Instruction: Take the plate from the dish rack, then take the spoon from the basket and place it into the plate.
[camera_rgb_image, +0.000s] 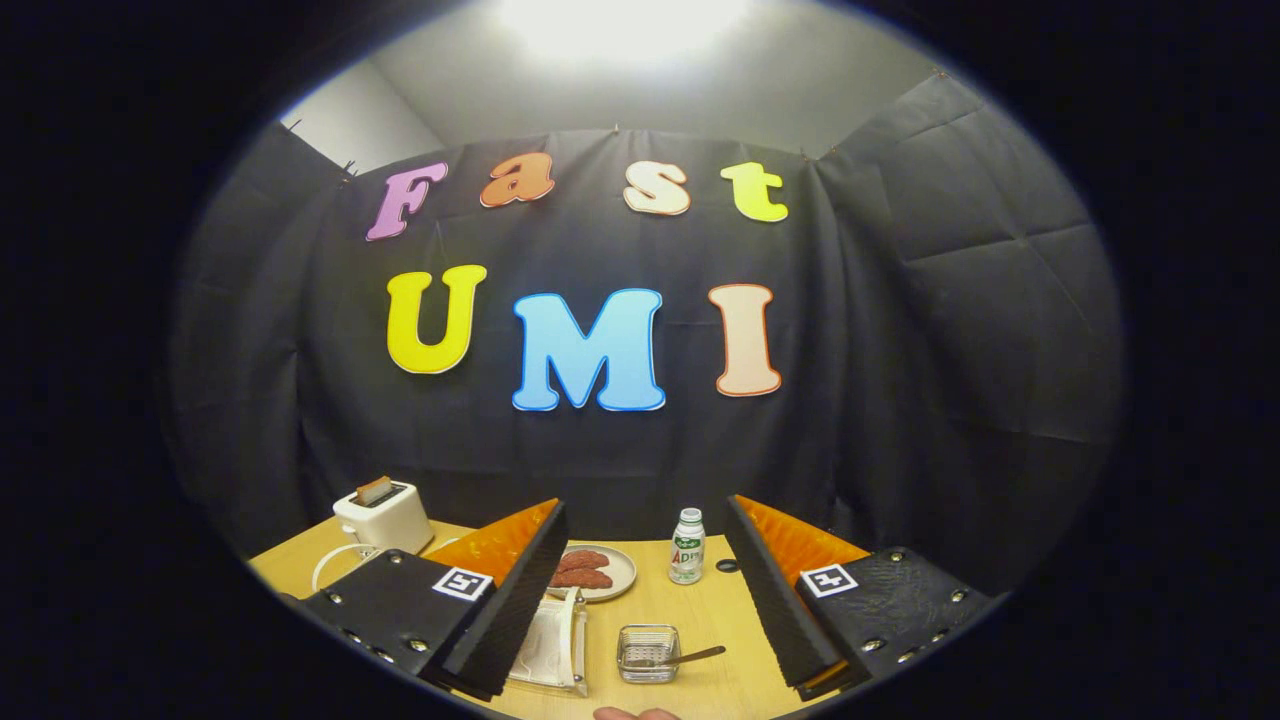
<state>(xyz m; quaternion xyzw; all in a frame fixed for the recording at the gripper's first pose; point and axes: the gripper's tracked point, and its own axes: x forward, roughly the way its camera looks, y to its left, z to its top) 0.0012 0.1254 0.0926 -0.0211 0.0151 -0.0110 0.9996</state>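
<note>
Between the fingers, low on the wooden table (700, 610): one dish rack (553, 640), white, with one pale plate (570, 622) standing upright on edge in it, thin rim toward the camera. Rack sits just beside the left finger, partly hidden by it.

Just right of the rack, well apart from the right finger: one small clear basket (648, 652), squarish. One spoon (690, 657) lies in it, brownish handle sticking out over the rim toward the right. Bowl end hard to make out through the basket wall.

Gripper (640, 590): fingers spread wide, nothing between the pads, touching nothing. Held above the table, looking across at the booth wall.

Other items, one of each:
- second plate (615, 580), grey-white, lying flat beyond the rack, carrying two reddish-brown food pieces (582, 568)
- small white bottle (687, 546) with green cap and label, upright, just right of that flat plate
- white toaster (384, 514) at the far left of the table, something tan poking out of the slot, white cord (335, 562) looping beside it

Sliver of a person's hand (635, 714) at the near table edge, below the basket.
</note>
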